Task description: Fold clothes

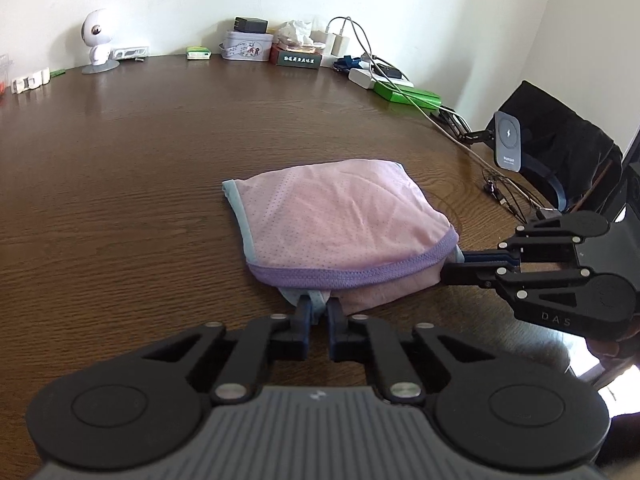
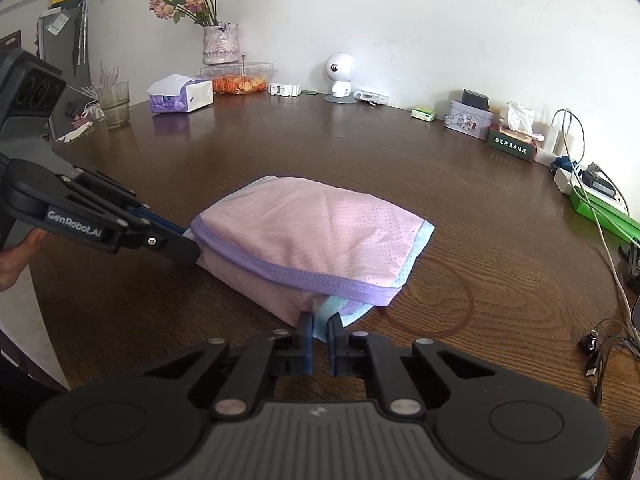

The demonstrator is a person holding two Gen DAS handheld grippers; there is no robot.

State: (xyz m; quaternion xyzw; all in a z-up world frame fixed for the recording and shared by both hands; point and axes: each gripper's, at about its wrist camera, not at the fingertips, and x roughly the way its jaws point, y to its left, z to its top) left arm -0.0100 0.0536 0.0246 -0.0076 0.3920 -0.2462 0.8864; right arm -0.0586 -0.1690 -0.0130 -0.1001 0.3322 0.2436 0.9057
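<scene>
Left gripper [image 2: 188, 246], marked "GenRobot.AI": jaws closed on the near edge of the pink garment [image 1: 340, 224], folded on the wooden table [image 1: 120, 184]. Right gripper [image 1: 452, 266], marked "DAS": jaws pinching the garment's light-blue trim.

Both views were lit evenly by soft daylight. Pale glare was spread across the far part of the wooden table [image 1: 120, 152], beside the white wall [image 2: 400, 20]. Only faint shadows were cast. Strong fisheye bending was seen at the table's edges, and the corners were darkened. No motion blur was noted.
</scene>
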